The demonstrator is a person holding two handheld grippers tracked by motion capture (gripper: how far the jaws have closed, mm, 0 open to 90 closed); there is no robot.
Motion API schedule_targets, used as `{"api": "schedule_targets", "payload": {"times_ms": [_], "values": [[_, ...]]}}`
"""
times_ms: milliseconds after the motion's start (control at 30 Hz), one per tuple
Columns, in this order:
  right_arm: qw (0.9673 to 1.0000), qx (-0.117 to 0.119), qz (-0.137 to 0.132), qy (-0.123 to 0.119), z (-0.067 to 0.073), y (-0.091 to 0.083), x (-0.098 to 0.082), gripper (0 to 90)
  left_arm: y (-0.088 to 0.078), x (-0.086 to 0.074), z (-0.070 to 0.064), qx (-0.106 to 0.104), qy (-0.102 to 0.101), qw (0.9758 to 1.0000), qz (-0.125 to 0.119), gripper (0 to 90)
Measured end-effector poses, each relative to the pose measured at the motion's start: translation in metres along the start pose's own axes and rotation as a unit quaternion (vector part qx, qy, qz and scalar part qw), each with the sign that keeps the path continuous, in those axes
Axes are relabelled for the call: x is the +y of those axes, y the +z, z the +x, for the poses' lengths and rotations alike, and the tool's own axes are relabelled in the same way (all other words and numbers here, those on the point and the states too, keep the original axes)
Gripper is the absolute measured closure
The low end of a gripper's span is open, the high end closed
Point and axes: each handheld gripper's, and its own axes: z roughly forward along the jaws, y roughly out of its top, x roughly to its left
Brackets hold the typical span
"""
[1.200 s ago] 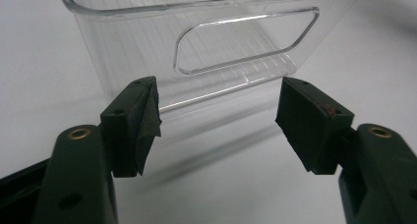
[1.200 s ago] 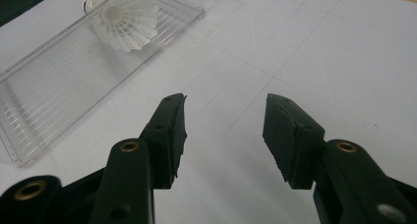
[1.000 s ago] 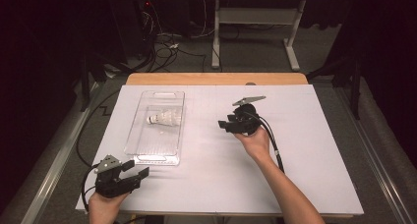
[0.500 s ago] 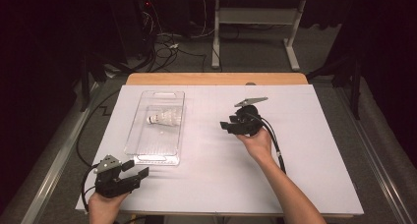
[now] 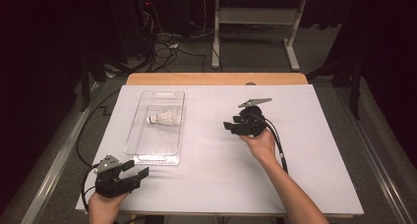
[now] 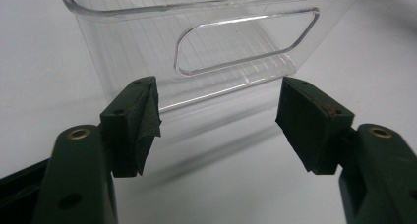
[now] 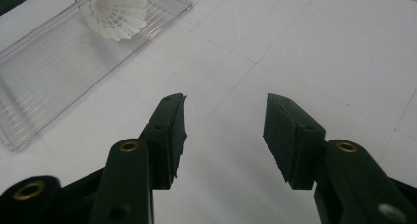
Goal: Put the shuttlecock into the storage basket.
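Observation:
A white shuttlecock [image 5: 165, 118] [image 7: 117, 10] lies on its side in a clear plastic tray [image 5: 147, 150] [image 7: 44, 81] at the left of the white table sheet. My left gripper [image 5: 134, 169] [image 6: 216, 123] rests at the sheet's near left corner, just below the tray's near end wall [image 6: 236, 47], jaws open with nothing between them. My right gripper [image 5: 230, 126] [image 7: 223, 135] hovers at mid-table, to the right of the tray, pointing left toward it. Its jaws stand open and empty over bare sheet.
The white sheet [image 5: 319, 150] covers a wooden table whose far edge [image 5: 216, 78] shows. Cables [image 5: 167, 42] and a desk frame [image 5: 255, 17] lie on the floor beyond. A cable [image 5: 275, 140] trails from the right gripper along the forearm.
The right gripper has drifted slightly toward the near side. The left gripper, tray and shuttlecock have stayed put.

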Motion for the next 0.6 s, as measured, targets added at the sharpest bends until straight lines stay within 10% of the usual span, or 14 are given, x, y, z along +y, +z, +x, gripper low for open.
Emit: {"api": "schedule_targets", "payload": {"times_ms": [600], "values": [[1.0000, -0.004, -0.001, 0.007, -0.0068, -0.0053, -0.0072, 50.7, 0.0003, 0.0001, -0.0005, -0.001, 0.002, 1.0000, 0.000, 33.3]]}}
